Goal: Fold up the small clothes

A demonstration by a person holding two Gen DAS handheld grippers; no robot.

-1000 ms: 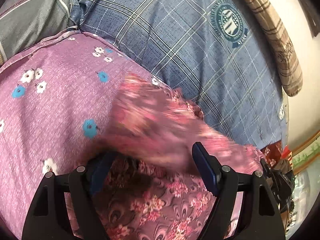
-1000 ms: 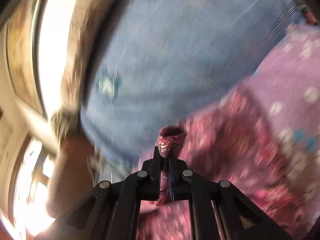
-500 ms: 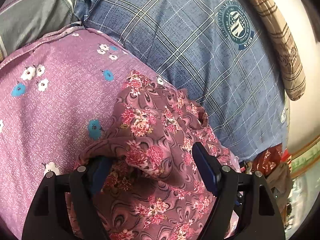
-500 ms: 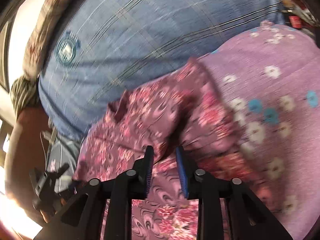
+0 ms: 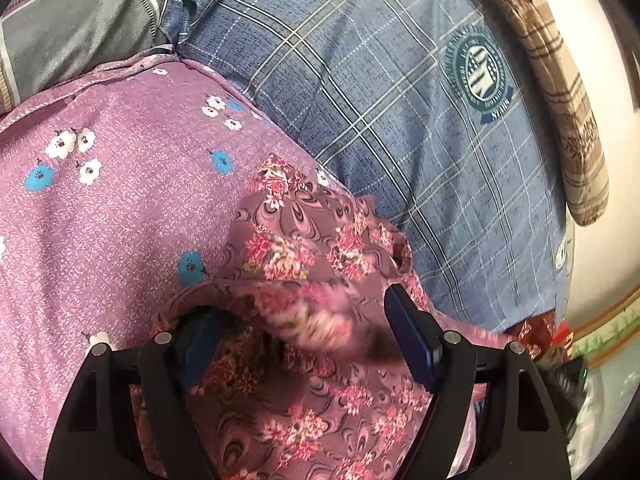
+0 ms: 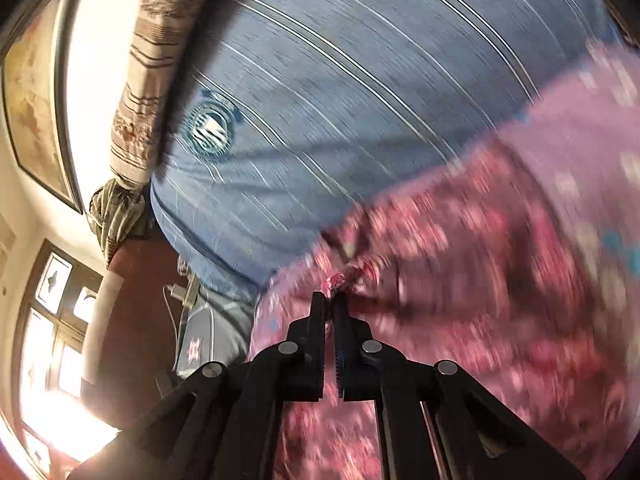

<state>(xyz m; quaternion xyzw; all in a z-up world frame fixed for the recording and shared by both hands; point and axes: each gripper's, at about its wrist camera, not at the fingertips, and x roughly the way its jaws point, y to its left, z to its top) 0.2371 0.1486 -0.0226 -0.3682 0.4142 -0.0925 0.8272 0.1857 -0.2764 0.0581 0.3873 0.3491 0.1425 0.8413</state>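
A small maroon garment with pink flowers [image 5: 296, 240] lies crumpled on a purple floral cloth [image 5: 112, 208]. My left gripper [image 5: 304, 328] is open, its blue-padded jaws wide apart over the garment, with a blurred fold of it between them. In the right wrist view the same garment [image 6: 460, 280] is blurred by motion. My right gripper [image 6: 330, 300] is shut on a bunched edge of the garment, which pokes out just past the fingertips.
A blue plaid sheet with a round crest [image 5: 476, 72] covers the bed beyond the purple cloth. A brown checked blanket [image 5: 560, 92] runs along its far edge. A grey striped cloth [image 5: 76, 20] lies at the upper left. A window [image 6: 52, 320] and wall are at the right view's left.
My right gripper was shut on the garment, opened over it half a second ago, and is now shut on its edge again and moving fast. My left gripper stays open in place.
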